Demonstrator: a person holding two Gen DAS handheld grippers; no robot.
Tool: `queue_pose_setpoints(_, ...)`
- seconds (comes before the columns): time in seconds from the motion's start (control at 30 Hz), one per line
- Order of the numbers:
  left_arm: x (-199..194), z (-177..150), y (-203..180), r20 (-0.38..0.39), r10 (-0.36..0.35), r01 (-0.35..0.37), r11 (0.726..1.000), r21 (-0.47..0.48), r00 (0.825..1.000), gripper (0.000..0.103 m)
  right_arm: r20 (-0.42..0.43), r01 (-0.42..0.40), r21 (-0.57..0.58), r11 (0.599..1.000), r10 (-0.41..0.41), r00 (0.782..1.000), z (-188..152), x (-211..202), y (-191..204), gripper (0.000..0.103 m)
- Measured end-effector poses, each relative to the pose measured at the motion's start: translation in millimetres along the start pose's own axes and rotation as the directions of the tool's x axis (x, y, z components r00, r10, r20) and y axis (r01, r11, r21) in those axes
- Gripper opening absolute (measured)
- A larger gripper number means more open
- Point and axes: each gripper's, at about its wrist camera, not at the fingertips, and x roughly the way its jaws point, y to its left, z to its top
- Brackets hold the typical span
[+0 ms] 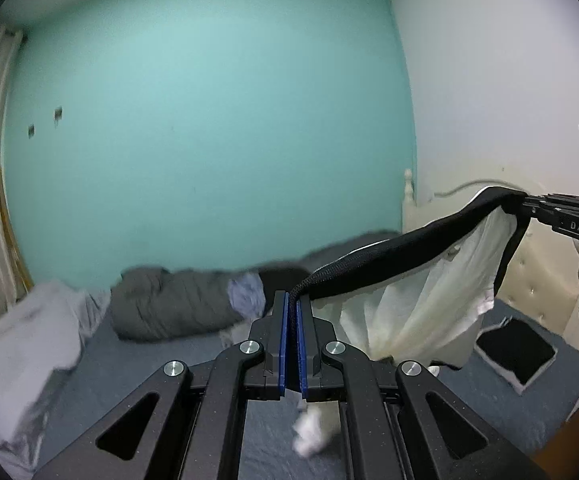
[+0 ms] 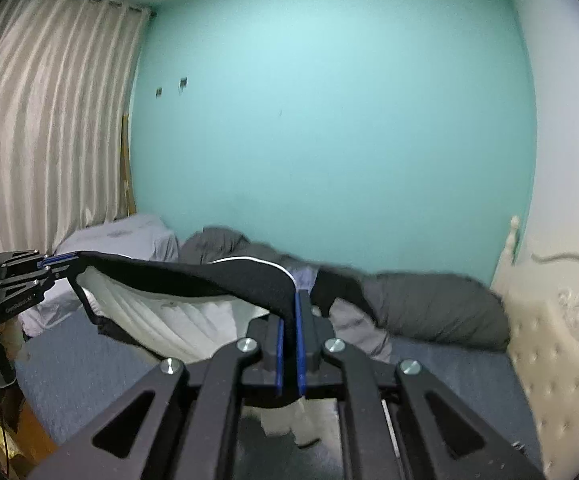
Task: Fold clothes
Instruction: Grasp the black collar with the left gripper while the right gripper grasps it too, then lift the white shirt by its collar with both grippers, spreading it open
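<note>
Blue-padded fingers [image 1: 282, 344] of the left gripper [image 1: 292, 300] are clamped on one end of a black waistband [image 1: 409, 256], while the right gripper [image 2: 288, 308] is clenched on the other end, so that the garment [image 1: 421, 300] is held stretched between the two and lifted above a blue bed [image 1: 137, 364]. Pale lining is seen hanging below the taut black band, its lower part drooping toward the mattress. A dark grey bundle [image 1: 169, 304] and a light grey heap [image 1: 29, 336] are left lying along the far side of the bed, against a teal wall [image 1: 209, 120]. A folded black piece [image 1: 515, 350] is seen on the bed near a tufted cream headboard [image 1: 537, 280]. Cream curtains [image 2: 45, 112] are hung at the left.
</note>
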Motion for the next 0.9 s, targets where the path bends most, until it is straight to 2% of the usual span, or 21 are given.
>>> queue_pose_setpoints(0.2,-42.5,32.3,2.2,0.044,0.0,0.0,1.0,0.004,0.999,0.004,0.043,-0.002,-0.03,1.0,0.003,0.999,42.3,-34.5,7.5,0.004)
queue_pose_setpoints(0.6,-80.9,11.1,-7.9,0.028,-0.005,0.004,0.999,0.034,1.0,0.004,-0.004,-0.049,-0.046,0.998,0.049,0.999,15.2,-65.7,20.7,0.004)
queue_pose_setpoints(0.9,-111.7,4.6,-15.9,0.061,0.004,-0.007,0.999,0.044,0.998,0.004,0.019,-0.073,-0.068,0.995,0.075,0.997,6.8,-104.0,35.0,0.004)
